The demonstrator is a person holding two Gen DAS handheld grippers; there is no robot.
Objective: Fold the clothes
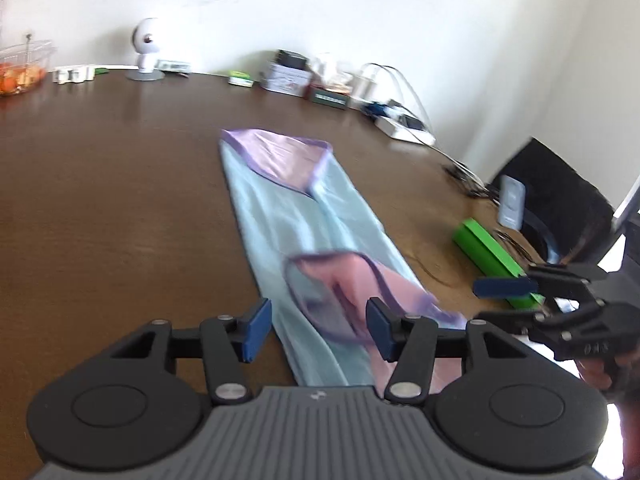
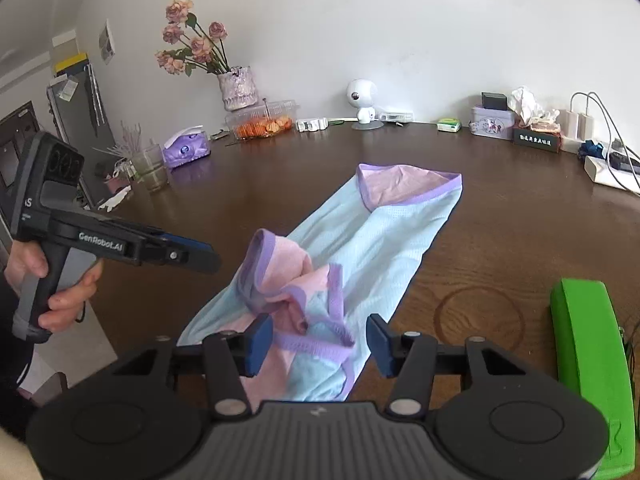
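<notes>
Left wrist view: the left tool hangs with its blue-padded jaws spread and nothing between them, above the near end of a pale-blue, thin knit garment with pink lining and purple binding. The garment lies in a long narrow strip on the dark brown wooden tabletop. The right tool enters from the right with its jaws apart. A bright green rigid box sits beside the strip.

Right wrist view: the right tool is likewise spread and empty over the crumpled pink-and-purple near end, which stands in soft folds. The far end lies flat. The mesh-like weave looks limp and light.

Judgement: the lengthwise fold appears done. Next, each tool must pinch a near corner and carry it toward the far end.
</notes>
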